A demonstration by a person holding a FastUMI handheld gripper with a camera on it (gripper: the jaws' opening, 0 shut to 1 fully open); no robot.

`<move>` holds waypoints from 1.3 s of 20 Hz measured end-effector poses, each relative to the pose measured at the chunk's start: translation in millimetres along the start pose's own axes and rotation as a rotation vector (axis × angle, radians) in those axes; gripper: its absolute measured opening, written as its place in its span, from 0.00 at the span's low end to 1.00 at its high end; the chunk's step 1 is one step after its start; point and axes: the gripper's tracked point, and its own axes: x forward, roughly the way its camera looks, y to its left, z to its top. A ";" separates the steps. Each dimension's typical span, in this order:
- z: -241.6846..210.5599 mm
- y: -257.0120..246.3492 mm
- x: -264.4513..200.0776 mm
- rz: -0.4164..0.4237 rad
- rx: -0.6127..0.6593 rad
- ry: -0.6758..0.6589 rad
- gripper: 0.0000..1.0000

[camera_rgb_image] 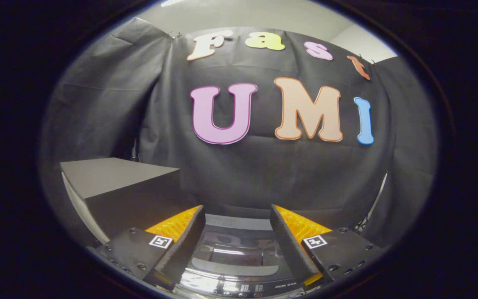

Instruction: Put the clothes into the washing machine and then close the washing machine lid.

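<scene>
A staged recording booth. Black cloth (pixel 264 174) drapes the walls. A washing machine (pixel 235 257) stands beside a dark box (pixel 127 187).

The gripper (pixel 237 216) hangs above the washer (pixel 239 286), fingers apart, nothing between them; the lid (pixel 234 255) lies below the gap. A box (pixel 118 187) stands left, the wall behind.

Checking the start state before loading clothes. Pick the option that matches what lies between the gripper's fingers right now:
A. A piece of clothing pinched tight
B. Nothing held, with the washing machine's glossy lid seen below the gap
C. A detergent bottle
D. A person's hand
B: the gripper has its fingers spread apart with nothing between them, and the washing machine lid shows below the gap, lying flat and shut.
</scene>
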 end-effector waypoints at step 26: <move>-168.9 -39.7 -239.2 0.042 0.113 -0.053 0.98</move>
